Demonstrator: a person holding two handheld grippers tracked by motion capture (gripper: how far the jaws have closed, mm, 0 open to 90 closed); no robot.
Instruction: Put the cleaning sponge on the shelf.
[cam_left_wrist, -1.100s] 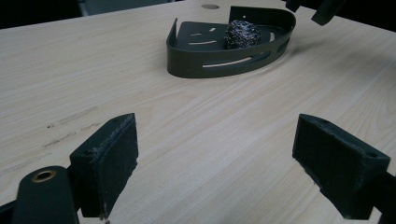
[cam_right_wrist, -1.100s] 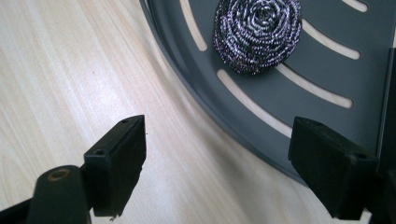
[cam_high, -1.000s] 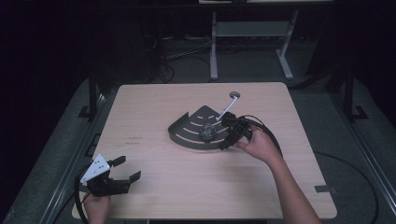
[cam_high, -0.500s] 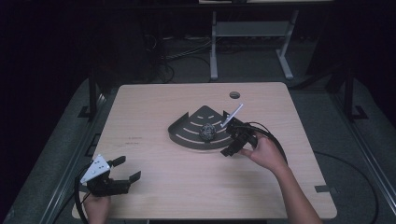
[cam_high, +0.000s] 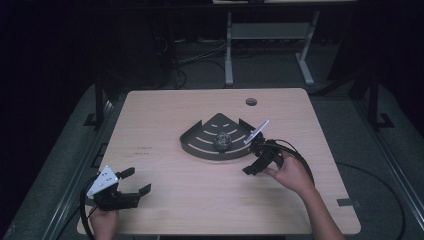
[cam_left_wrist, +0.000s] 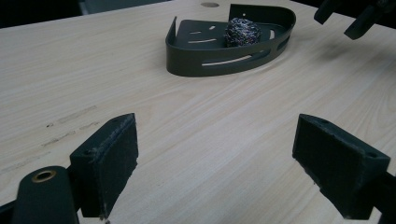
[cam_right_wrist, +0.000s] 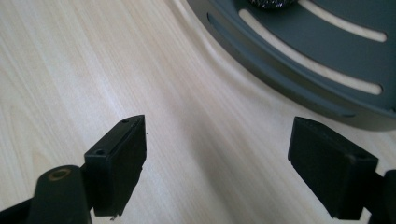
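Note:
A dark grey quarter-round tray (cam_high: 200, 145) with slots lies at the middle of the table. A ball of steel wool (cam_high: 222, 141) rests in it, also seen in the left gripper view as the steel wool (cam_left_wrist: 242, 31) inside the tray (cam_left_wrist: 219, 58). My right gripper (cam_high: 251, 159) hovers low over bare wood just off the tray's near right rim, open, nothing between its pads. In the right gripper view the gripper (cam_right_wrist: 217, 168) faces the tray's curved rim (cam_right_wrist: 299, 88). My left gripper (cam_high: 136, 180) sits open near the table's front left corner, far from the tray, empty (cam_left_wrist: 215, 163).
The light wooden table (cam_high: 200, 210) has a round cable hole (cam_high: 251, 101) at the back right. A metal stand (cam_high: 265, 35) and cables lie on the dark floor behind. The right gripper's jaws (cam_left_wrist: 345, 16) show at the left gripper view's top right.
My right gripper has drawn back from the tray's right edge toward the near side and sunk a little. The left gripper has stayed put.

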